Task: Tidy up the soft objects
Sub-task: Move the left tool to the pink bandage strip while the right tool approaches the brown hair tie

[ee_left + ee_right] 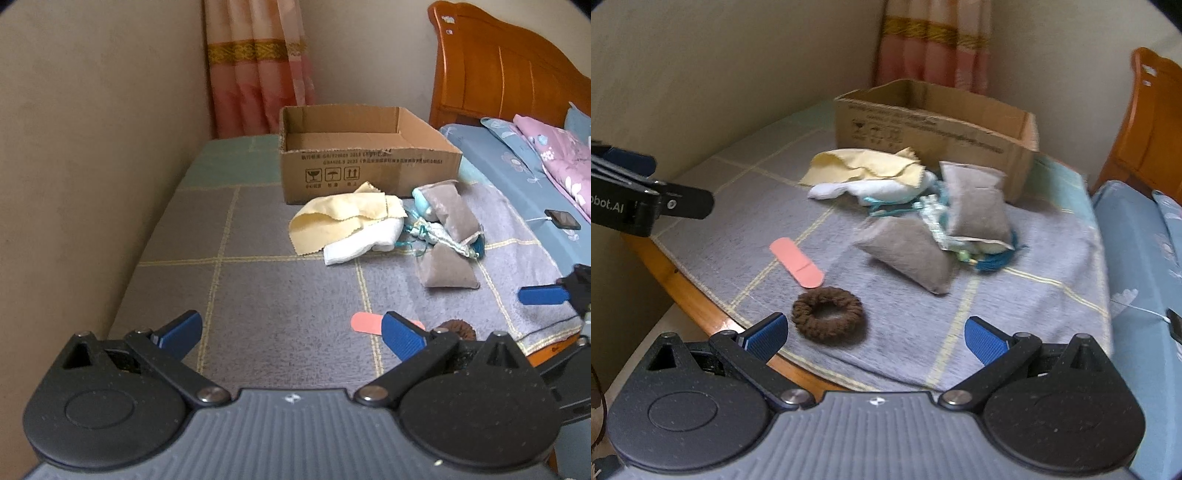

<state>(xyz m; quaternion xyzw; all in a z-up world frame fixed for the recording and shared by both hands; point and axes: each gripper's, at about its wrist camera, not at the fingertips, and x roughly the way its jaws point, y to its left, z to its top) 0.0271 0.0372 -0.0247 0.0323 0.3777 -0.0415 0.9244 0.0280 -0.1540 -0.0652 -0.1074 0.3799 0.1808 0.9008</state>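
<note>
while both tools hang wide open and empty, i judge sorting not yet begun. brown hair tie [827,318] lies just ahead of my right gripper [875,338]; cardboard box [960,125] sits beyond the pile. left gripper [291,334] idles; next: close on the tie.

left gripper [291,334] hovers with its blue fingers spread wide, empty. right gripper [875,334] likewise gapes empty, apparently slightly ahead of the left.

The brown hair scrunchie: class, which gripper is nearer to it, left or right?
Right. The right gripper is open just short of the scrunchie, its left finger beside it. The left gripper is open further to the left, the scrunchie beyond its right finger.
</note>
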